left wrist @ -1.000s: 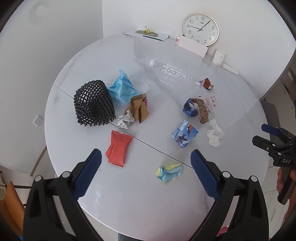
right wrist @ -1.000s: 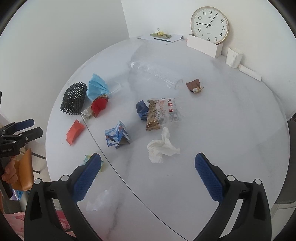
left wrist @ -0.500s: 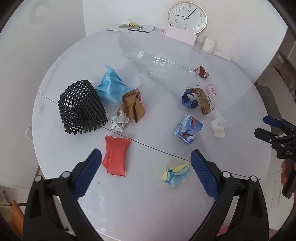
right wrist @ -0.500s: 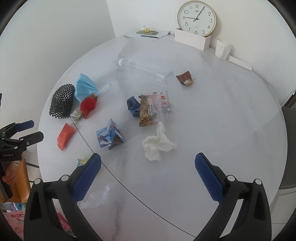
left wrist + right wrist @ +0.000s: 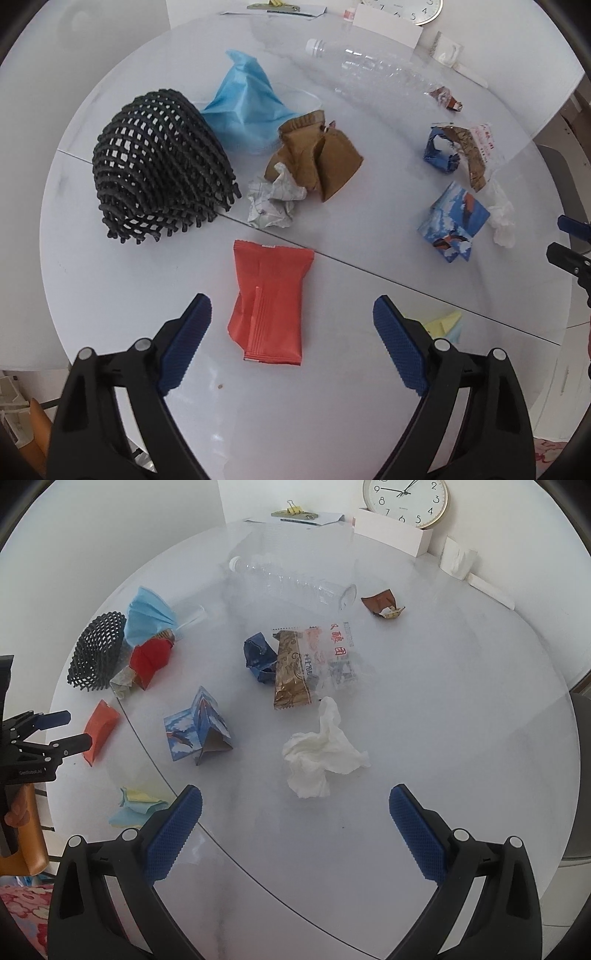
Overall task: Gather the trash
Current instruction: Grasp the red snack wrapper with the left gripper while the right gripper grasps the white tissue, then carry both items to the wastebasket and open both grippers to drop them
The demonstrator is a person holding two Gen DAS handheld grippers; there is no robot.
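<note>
Left tongs [image 5: 291,325] spread, just narrowing, around red wrapper [image 5: 269,306], right tongs [image 5: 295,812] spread near tissue [image 5: 321,749]

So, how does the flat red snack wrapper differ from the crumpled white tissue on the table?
The flat red snack wrapper is glossy and smooth with sealed ends; the crumpled white tissue is matte and bunched into folds. The wrapper lies nearly flat, the tissue stands up in a peak. Both rest loose on the white table, untouched.
</note>
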